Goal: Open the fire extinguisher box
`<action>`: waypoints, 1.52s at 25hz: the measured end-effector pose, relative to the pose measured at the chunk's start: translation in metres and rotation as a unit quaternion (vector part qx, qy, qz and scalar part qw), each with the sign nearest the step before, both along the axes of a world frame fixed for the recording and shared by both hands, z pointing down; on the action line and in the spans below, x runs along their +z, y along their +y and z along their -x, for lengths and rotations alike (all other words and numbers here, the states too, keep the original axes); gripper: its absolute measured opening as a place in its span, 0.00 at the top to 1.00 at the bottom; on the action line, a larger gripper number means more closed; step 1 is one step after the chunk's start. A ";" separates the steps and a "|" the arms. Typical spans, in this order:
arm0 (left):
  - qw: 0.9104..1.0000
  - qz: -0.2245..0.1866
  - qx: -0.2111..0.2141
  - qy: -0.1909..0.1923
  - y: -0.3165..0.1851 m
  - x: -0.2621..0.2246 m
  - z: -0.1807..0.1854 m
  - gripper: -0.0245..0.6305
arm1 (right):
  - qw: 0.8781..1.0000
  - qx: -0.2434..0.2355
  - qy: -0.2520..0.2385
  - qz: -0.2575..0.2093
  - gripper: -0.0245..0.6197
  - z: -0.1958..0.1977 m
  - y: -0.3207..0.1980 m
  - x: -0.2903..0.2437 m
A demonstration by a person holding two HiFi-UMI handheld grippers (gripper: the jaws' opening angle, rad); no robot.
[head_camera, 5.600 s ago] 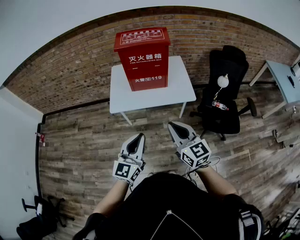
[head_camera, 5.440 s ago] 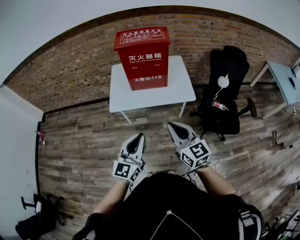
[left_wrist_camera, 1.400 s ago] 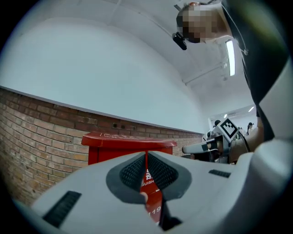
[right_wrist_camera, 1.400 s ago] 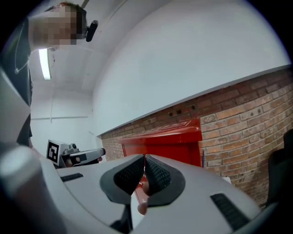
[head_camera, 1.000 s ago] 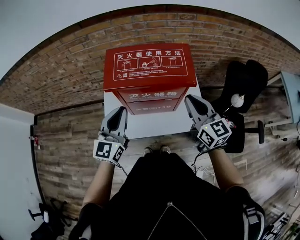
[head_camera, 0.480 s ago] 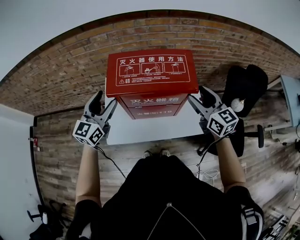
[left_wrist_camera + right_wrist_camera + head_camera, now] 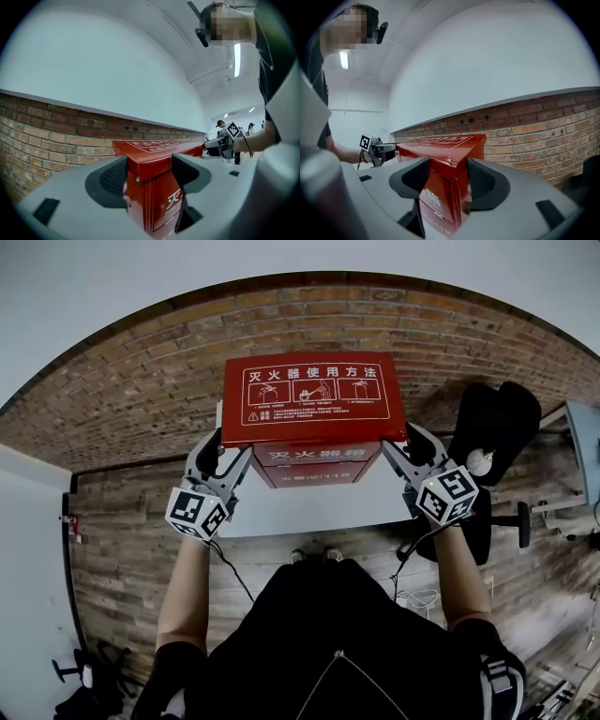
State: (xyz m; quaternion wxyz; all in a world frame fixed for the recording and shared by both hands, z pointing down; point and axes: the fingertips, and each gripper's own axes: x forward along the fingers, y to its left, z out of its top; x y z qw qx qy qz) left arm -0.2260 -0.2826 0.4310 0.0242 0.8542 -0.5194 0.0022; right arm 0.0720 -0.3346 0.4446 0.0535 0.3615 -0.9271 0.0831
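Fire extinguisher box (image 7: 314, 467), red, one in number, upright at the middle of a white table (image 7: 309, 510) set against a brick wall (image 7: 141, 399). Its flat lid (image 7: 314, 395), printed with instruction panels, lies shut on top and overhangs the front face.

The lid's long axis runs from side to side across the person, and one gripper stands at each end of it. The left gripper (image 7: 227, 454) is at the lid's front left corner and the right gripper (image 7: 403, 442) at its front right corner. Both are at the same height and equally near, so neither hand has the advantage.

Both gripper views show the jaws spread wide, with a corner of the lid reaching in between the pads. Each pair straddles its corner and is not clamped on it; nothing is held yet.

The coming move probably turns on this relation. The lid edge lies straight ahead of each pair of jaws and already between them, so closing and then raising both ends together should lift it.

Count: two grippers, one box, one lid. Outward to the right are one black office chair (image 7: 506, 427) and the edge of a second table (image 7: 586, 432).
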 end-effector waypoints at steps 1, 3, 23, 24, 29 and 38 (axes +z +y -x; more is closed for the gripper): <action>1.000 -0.001 0.000 0.000 0.000 -0.002 0.000 0.44 | 1.000 -0.001 -0.001 -0.001 0.55 0.000 0.000 -0.002; 1.000 -0.007 0.000 0.001 0.000 -0.009 0.002 0.44 | 1.000 -0.004 -0.006 -0.003 0.55 0.001 0.001 -0.010; 0.995 -0.103 0.009 0.012 -0.116 -0.149 0.024 0.44 | 0.989 0.024 -0.086 -0.121 0.55 0.020 -0.129 -0.165; 0.995 -0.103 0.006 0.012 -0.125 -0.151 0.026 0.44 | 0.989 0.029 -0.086 -0.121 0.55 0.023 -0.139 -0.168; 0.996 -0.091 -0.004 0.012 -0.163 -0.154 0.033 0.44 | 0.990 0.048 -0.073 -0.112 0.55 0.034 -0.183 -0.170; 0.997 -0.068 -0.016 0.014 -0.200 -0.146 0.042 0.44 | 0.992 0.055 -0.056 -0.095 0.55 0.047 -0.224 -0.163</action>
